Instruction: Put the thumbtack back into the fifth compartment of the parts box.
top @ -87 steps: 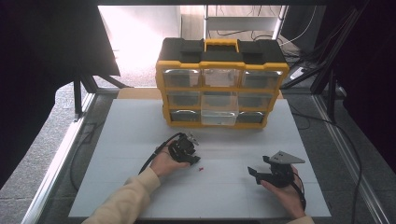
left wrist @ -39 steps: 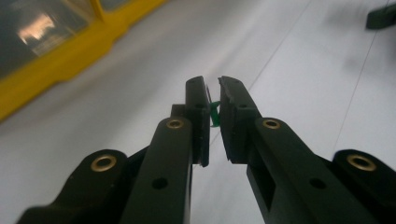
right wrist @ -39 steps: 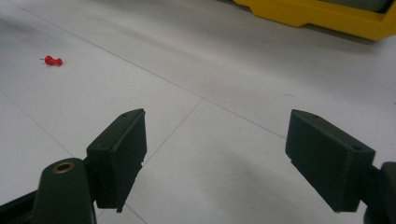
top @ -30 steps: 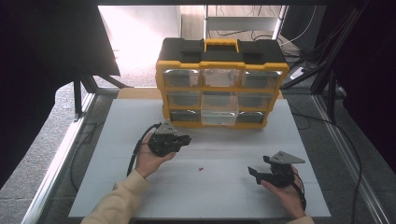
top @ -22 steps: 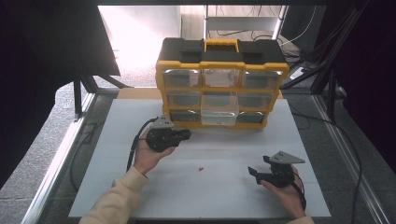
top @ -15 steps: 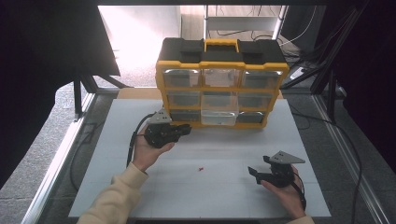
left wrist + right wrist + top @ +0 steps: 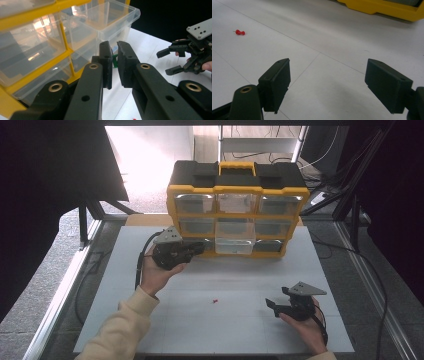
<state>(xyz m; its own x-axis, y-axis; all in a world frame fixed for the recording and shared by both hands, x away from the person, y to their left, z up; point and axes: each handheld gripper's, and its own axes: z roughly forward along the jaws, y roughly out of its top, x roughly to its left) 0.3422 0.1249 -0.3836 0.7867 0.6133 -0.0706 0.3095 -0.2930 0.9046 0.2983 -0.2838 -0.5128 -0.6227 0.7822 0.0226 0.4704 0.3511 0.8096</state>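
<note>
The left gripper (image 7: 197, 248), left of centre in the high view, is closed on a small green pin (image 7: 114, 60), which shows as a sliver between the pads in the left gripper view. It is held up against the front of the yellow drawer cabinet (image 7: 235, 187), just beside the clear middle drawer (image 7: 233, 240), which stands pulled out of its slot. Judged from this, the pick-up is done and the drop into that open drawer is still to come; the pin is not yet over the drawer's mouth. A red pin (image 7: 215, 301) lies loose on the white table (image 7: 350, 270) at lower centre, apparently still to be collected. The right gripper (image 7: 276, 307), at the lower right, rests low on the table with jaws wide apart and nothing between them.
</note>
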